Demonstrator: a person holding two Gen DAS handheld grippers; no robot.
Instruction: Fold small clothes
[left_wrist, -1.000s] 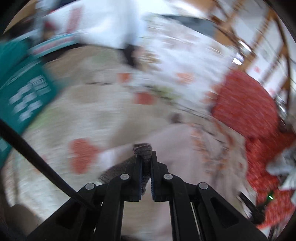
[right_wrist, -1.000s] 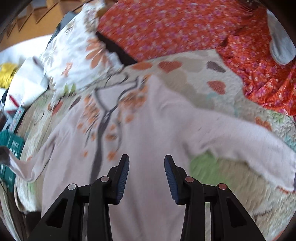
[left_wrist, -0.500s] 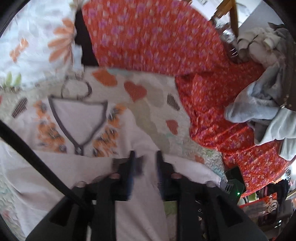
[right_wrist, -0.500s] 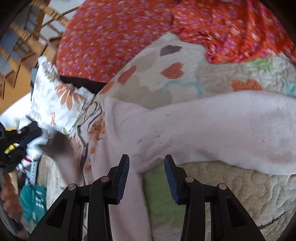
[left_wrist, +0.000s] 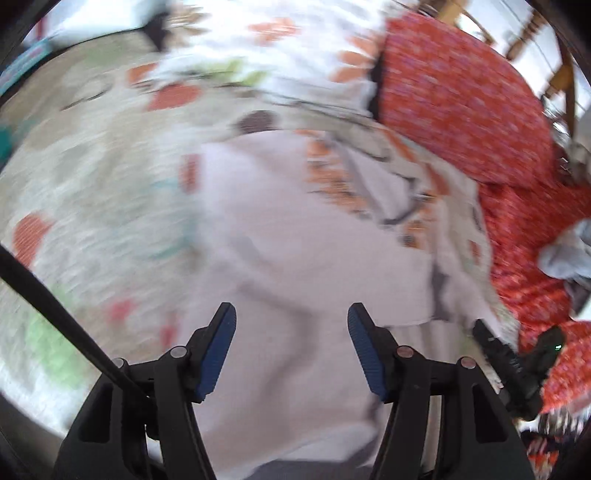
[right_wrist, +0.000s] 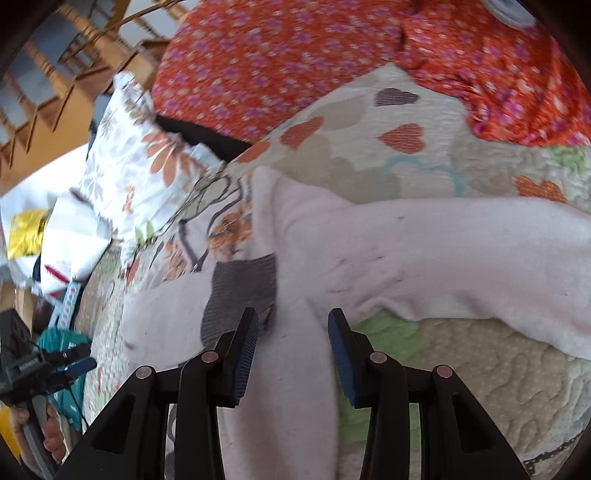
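A pale pink sweater (right_wrist: 406, 240) with an orange-embroidered grey neckline (left_wrist: 384, 184) lies flat on the quilt. One sleeve is folded across its body, and that sleeve's grey cuff (right_wrist: 240, 291) rests just beyond my right gripper's left finger. The other sleeve (right_wrist: 480, 251) stretches out to the right. My left gripper (left_wrist: 291, 314) hovers over the sweater's body with its jaws opening and nothing between them; this view is blurred. My right gripper (right_wrist: 292, 317) is open above the sweater's side edge, holding nothing. The left gripper (right_wrist: 48, 362) also shows at the left edge of the right wrist view.
The heart-patterned quilt (right_wrist: 461, 369) covers the bed. An orange floral cloth (right_wrist: 295, 55) and a flowered pillow (right_wrist: 140, 166) lie at the far side. Grey and white clothes (left_wrist: 565, 254) are heaped on the right. A teal box (right_wrist: 62, 339) sits at the left edge, and wooden furniture (right_wrist: 55, 92) stands behind.
My left gripper, shut on the grey cuff, carried the sleeve across the sweater, let it go and opened. My right gripper swung toward the outstretched sleeve and stayed open.
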